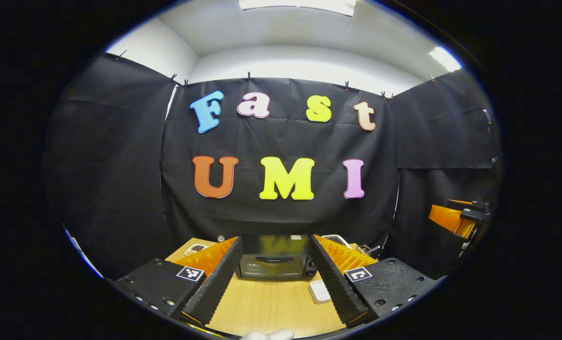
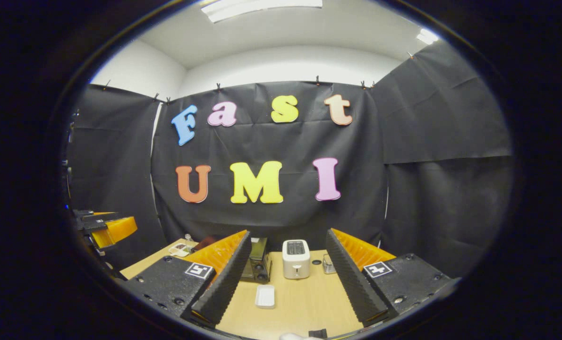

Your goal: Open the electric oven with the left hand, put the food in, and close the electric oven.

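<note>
Oven (image 1: 272,259) is sitting closed at the bench's (image 1: 271,307) far edge; left tongs (image 1: 272,278) and right tongs (image 2: 285,278) are hovering wide open, empty, so every step is remaining.

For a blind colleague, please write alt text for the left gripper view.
A black electric oven, door closed, stands on a wooden table, framed by the open jaws of the left gripper. A small white tray lies on the table before the oven's right side.
</note>
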